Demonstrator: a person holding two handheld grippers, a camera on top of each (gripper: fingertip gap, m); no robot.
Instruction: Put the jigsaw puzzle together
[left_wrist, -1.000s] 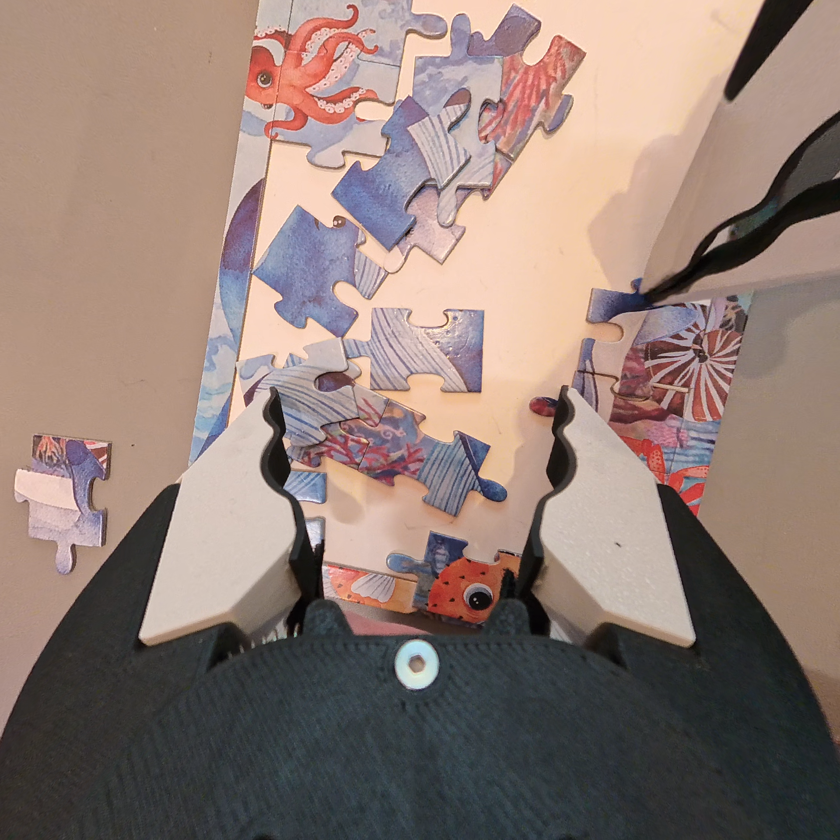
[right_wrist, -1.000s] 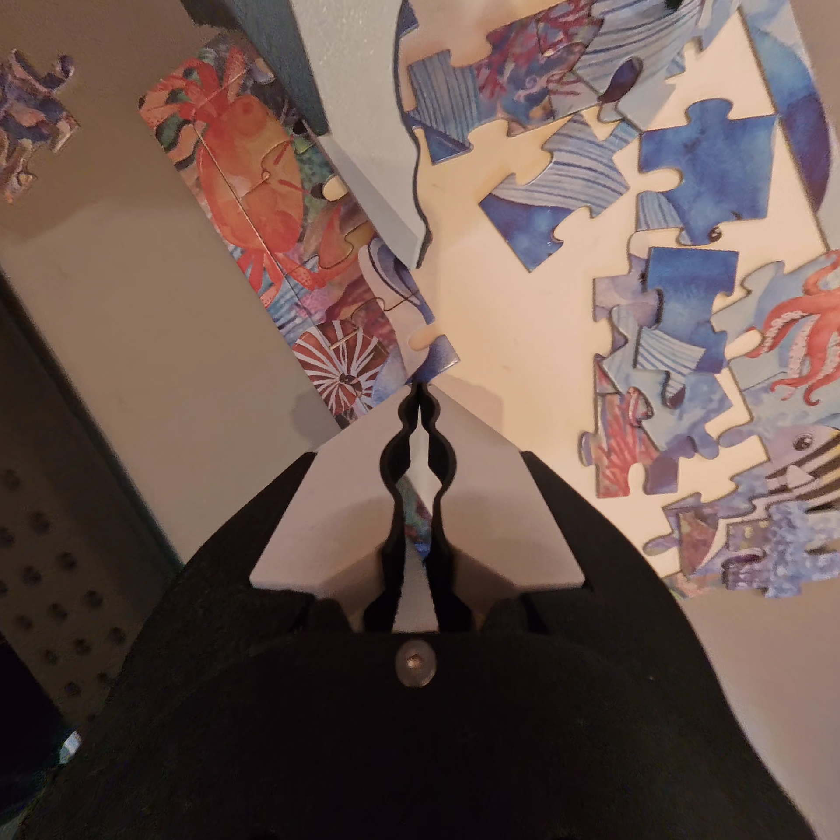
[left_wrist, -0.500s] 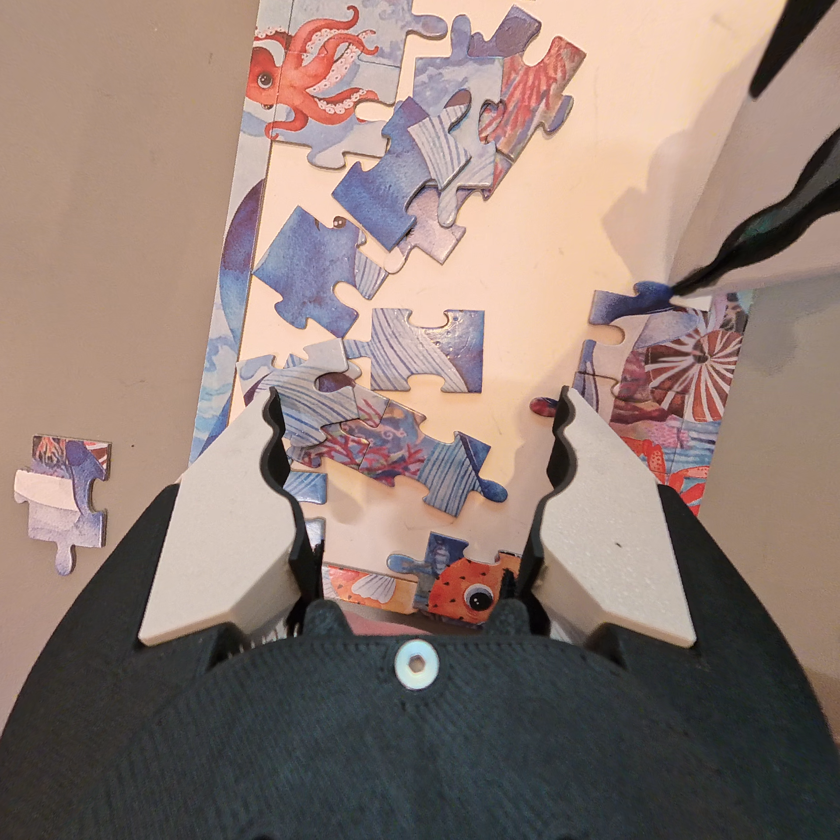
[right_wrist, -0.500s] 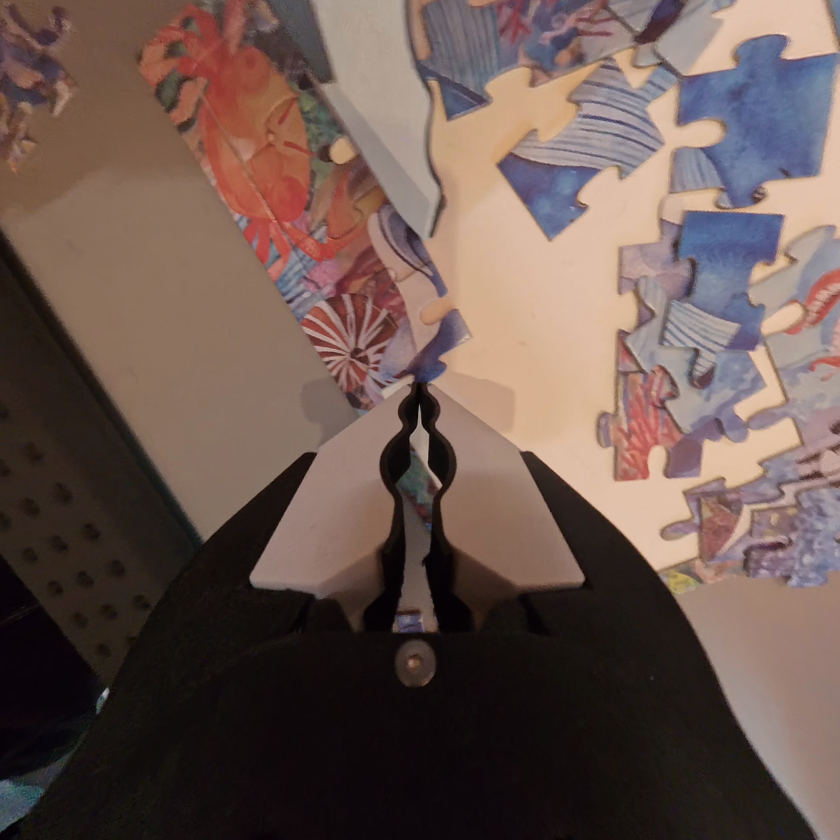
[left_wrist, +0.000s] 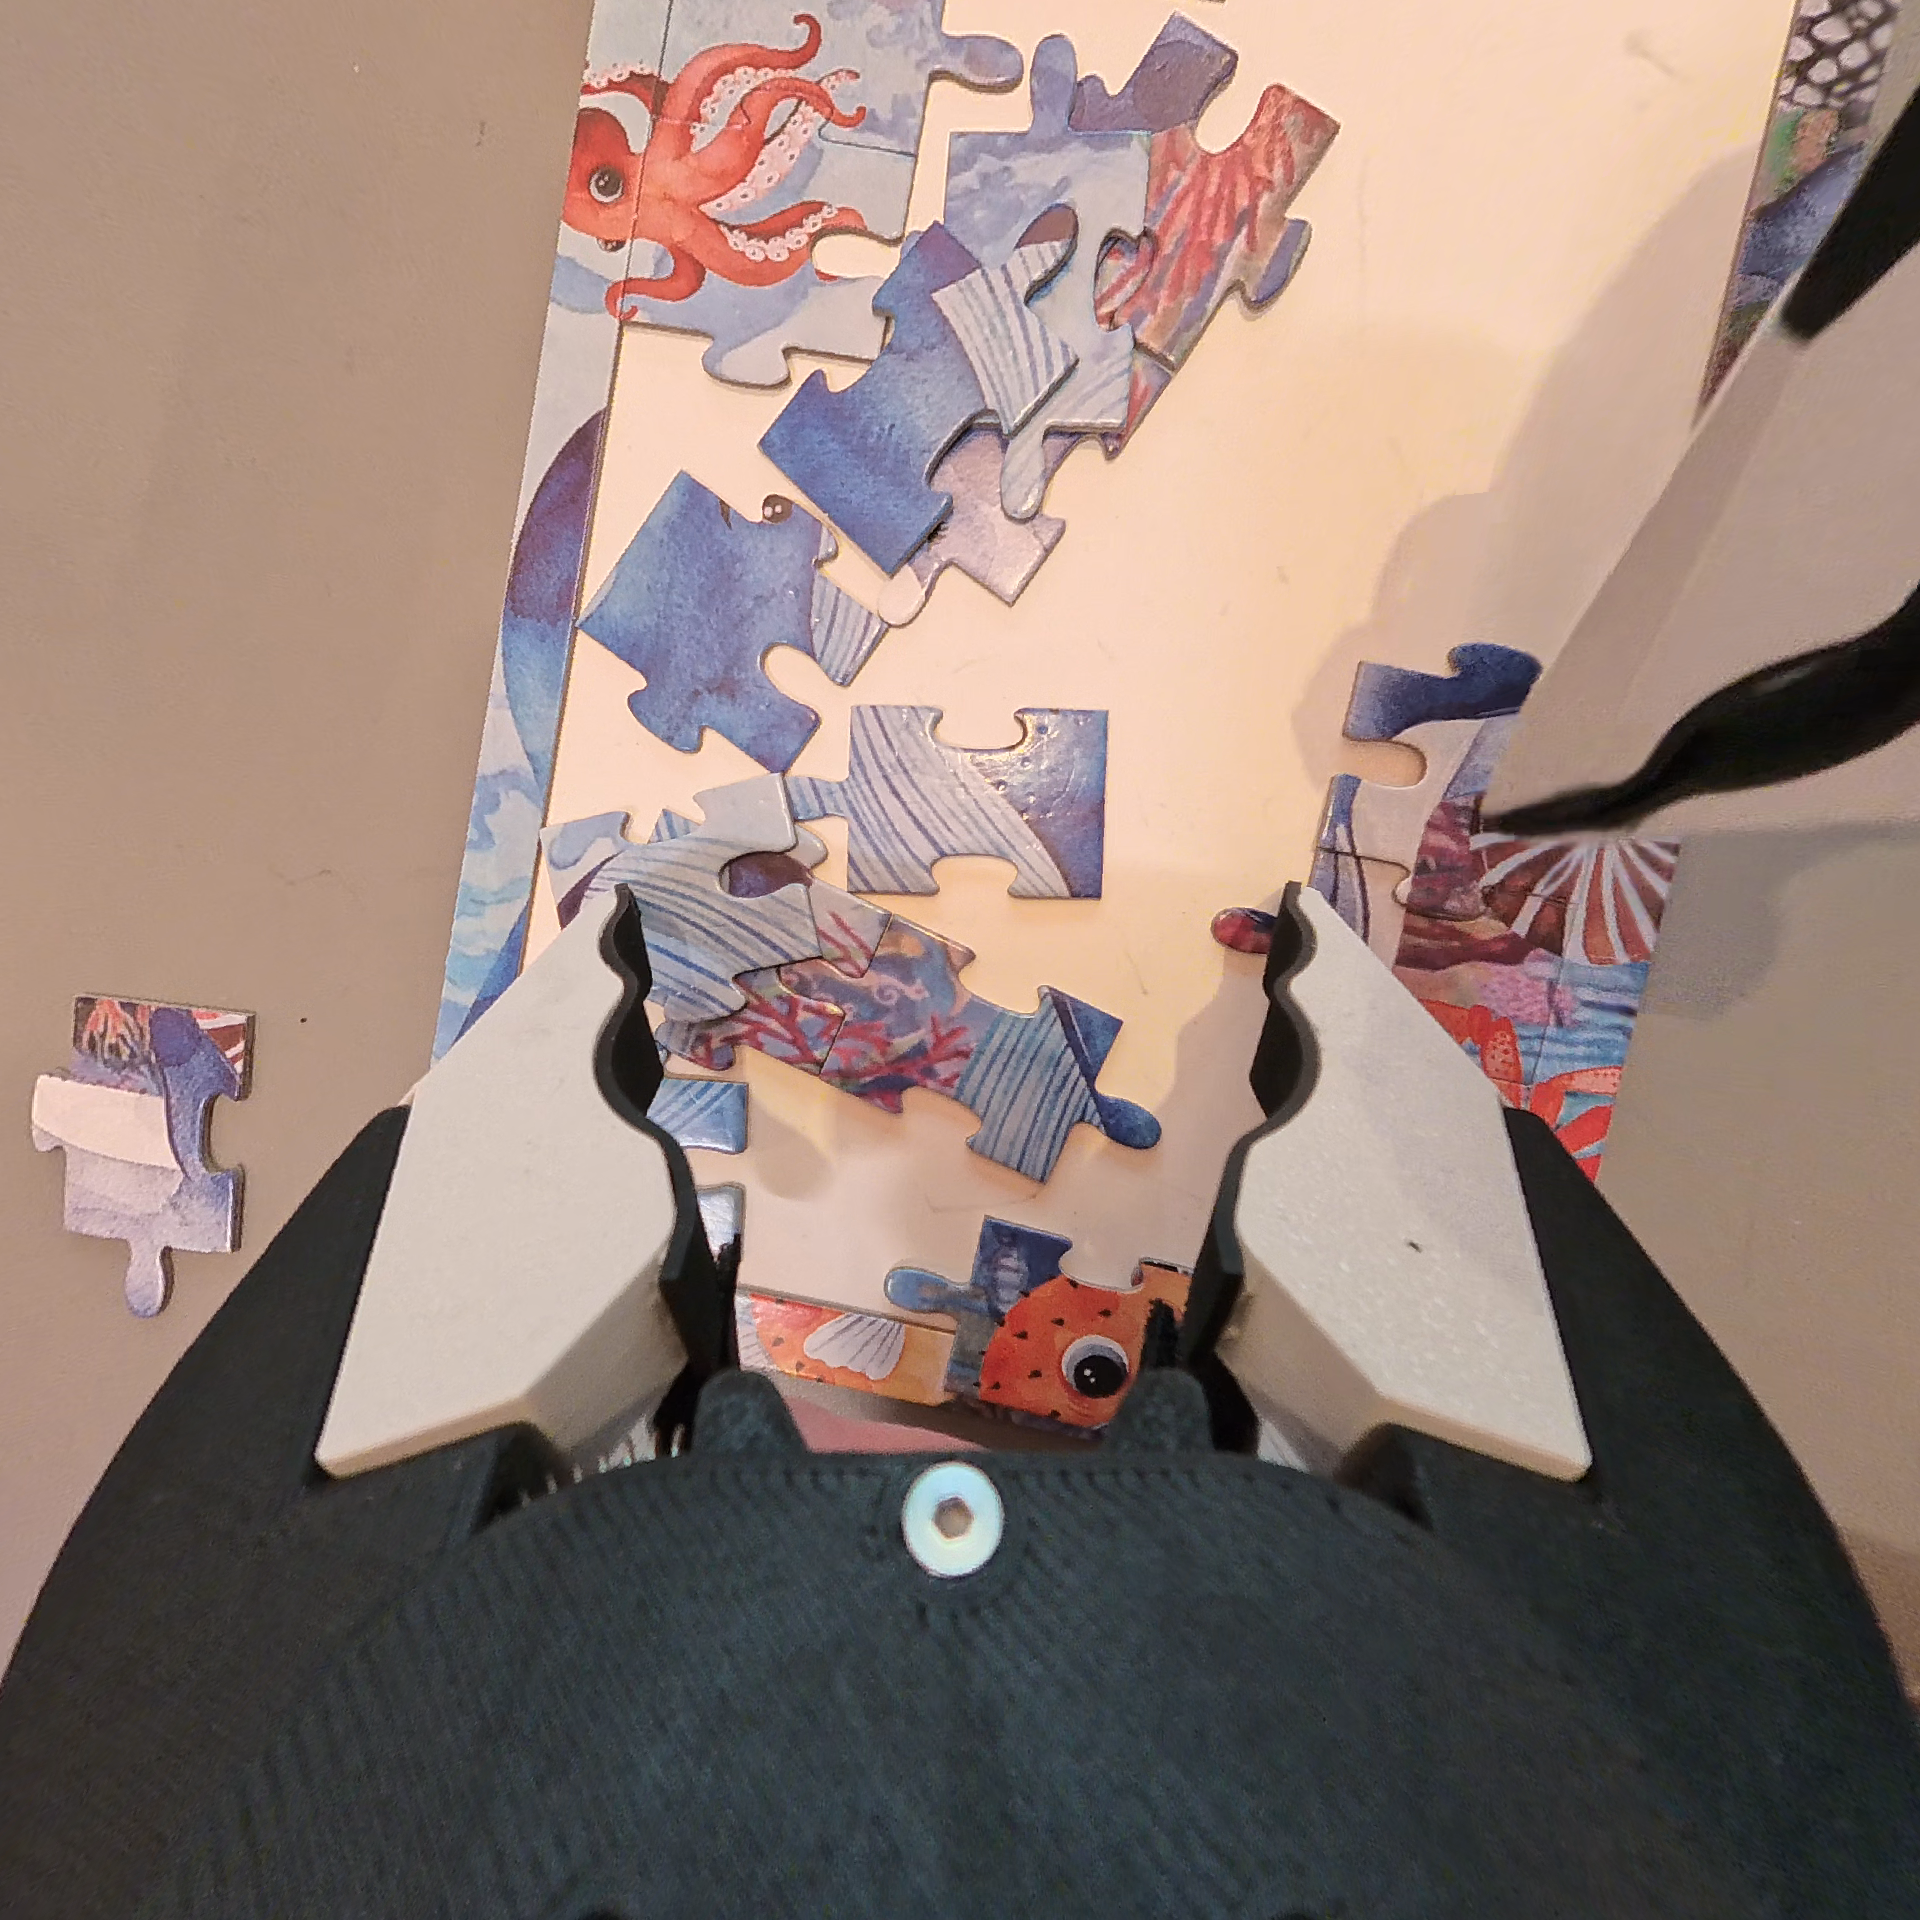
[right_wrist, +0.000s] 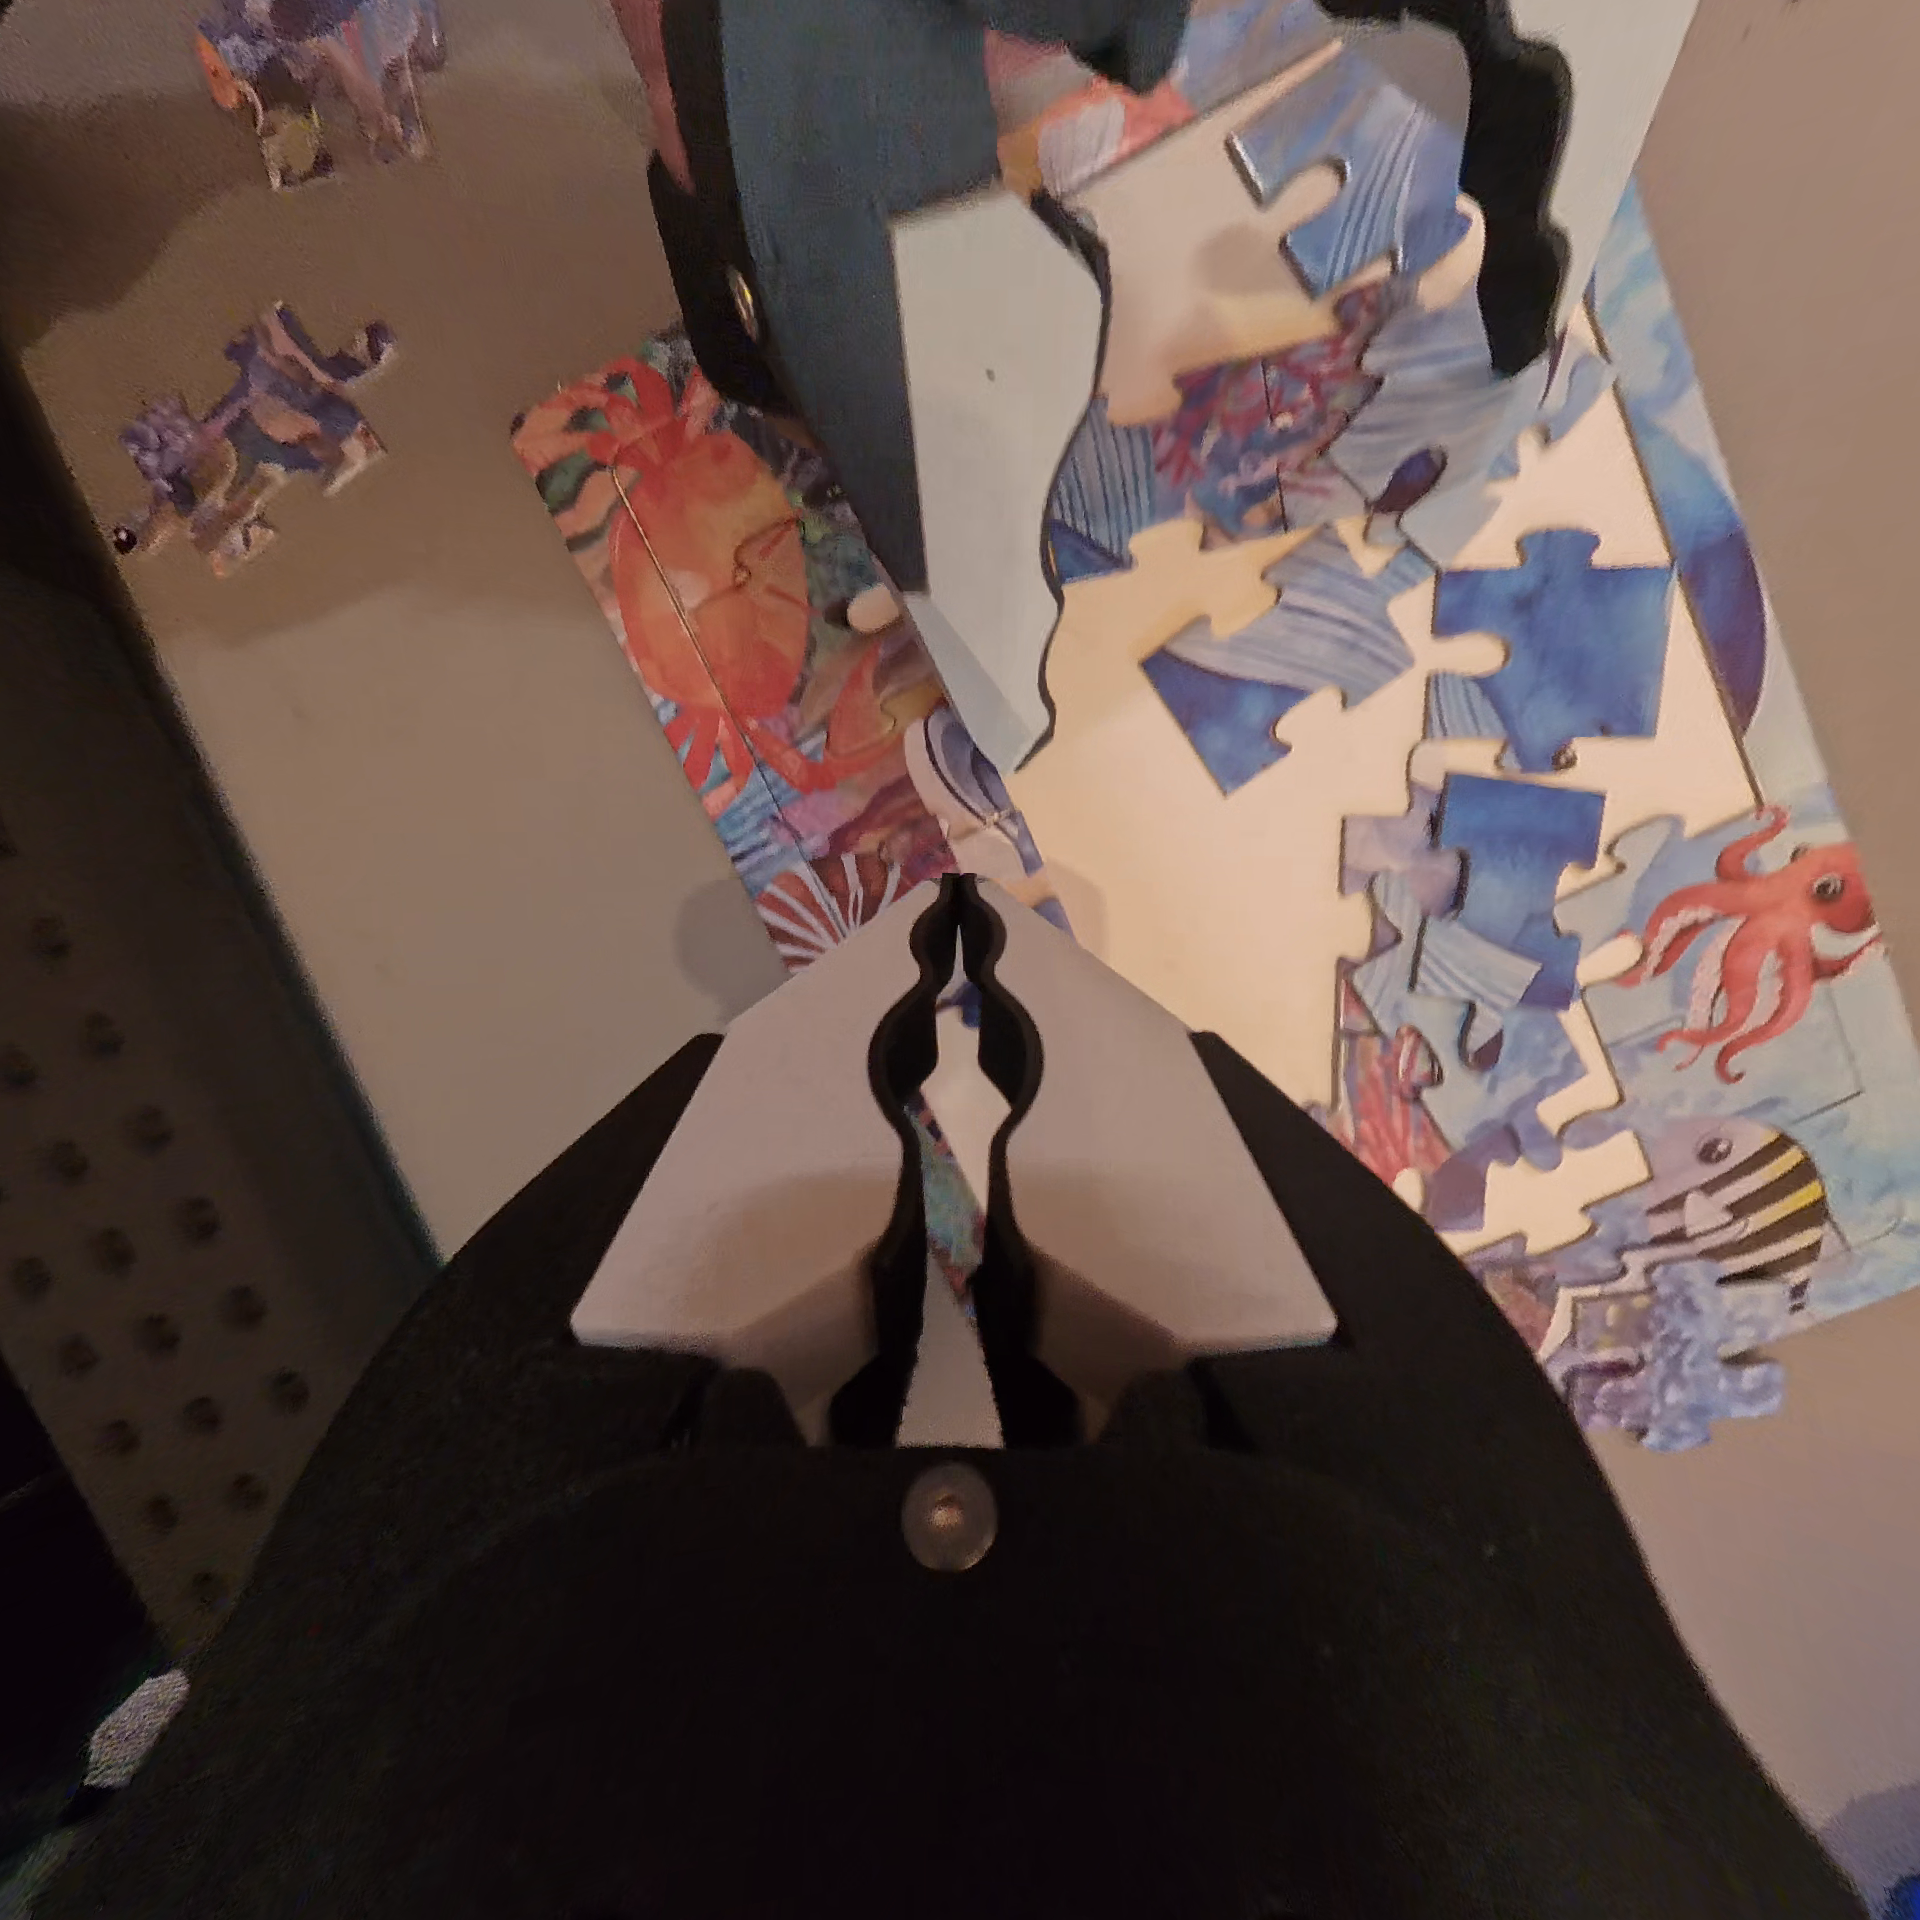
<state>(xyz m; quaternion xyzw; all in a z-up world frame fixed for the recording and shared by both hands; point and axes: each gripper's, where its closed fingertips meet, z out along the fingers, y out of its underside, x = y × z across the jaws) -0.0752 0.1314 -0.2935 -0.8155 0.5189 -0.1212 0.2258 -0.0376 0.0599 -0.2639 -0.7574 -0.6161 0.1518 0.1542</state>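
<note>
The right gripper (right_wrist: 958, 902), jaws closed and empty, presses its tip on the edge piece (left_wrist: 1439, 717) beside the sunburst shell (left_wrist: 1548, 914); the left gripper (left_wrist: 956, 925), open, hovers over loose pieces; best seated by pressing straight down without sliding.

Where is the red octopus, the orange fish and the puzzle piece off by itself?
red octopus (left_wrist: 694, 145), left wrist view, on its body.
orange fish (left_wrist: 1060, 1351), left wrist view, beside its eye.
lone puzzle piece (left_wrist: 151, 1132), left wrist view, on its middle.

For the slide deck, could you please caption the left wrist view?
Open left gripper poised over loose blue pieces on the puzzle board, octopus section assembled beyond.
</note>
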